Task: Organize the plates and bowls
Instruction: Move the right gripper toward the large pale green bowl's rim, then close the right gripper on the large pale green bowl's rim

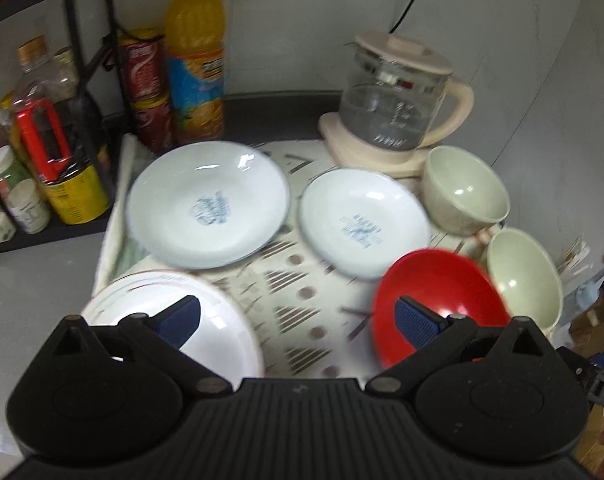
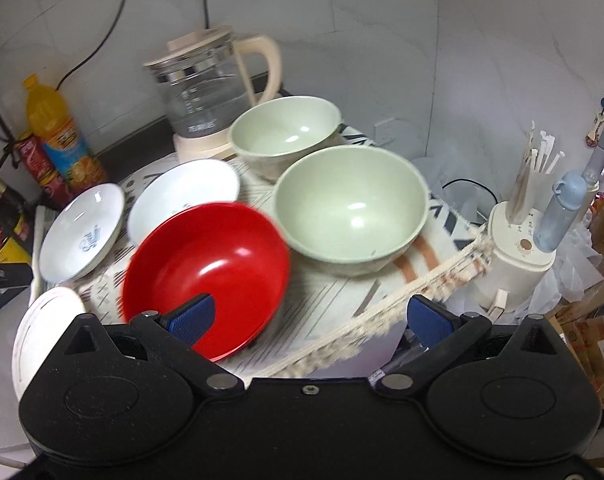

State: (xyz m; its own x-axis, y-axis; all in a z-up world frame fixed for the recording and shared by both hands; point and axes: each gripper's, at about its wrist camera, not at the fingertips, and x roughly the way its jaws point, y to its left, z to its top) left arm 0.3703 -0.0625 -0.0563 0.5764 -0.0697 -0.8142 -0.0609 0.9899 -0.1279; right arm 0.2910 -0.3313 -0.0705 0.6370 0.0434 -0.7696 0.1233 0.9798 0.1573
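Red bowl: glossy, round, empty, upright.

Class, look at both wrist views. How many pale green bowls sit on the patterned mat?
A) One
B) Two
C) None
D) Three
B: two pale green bowls show on the patterned mat, one nearer and one farther back by the glass kettle; the only other bowl is the red bowl.
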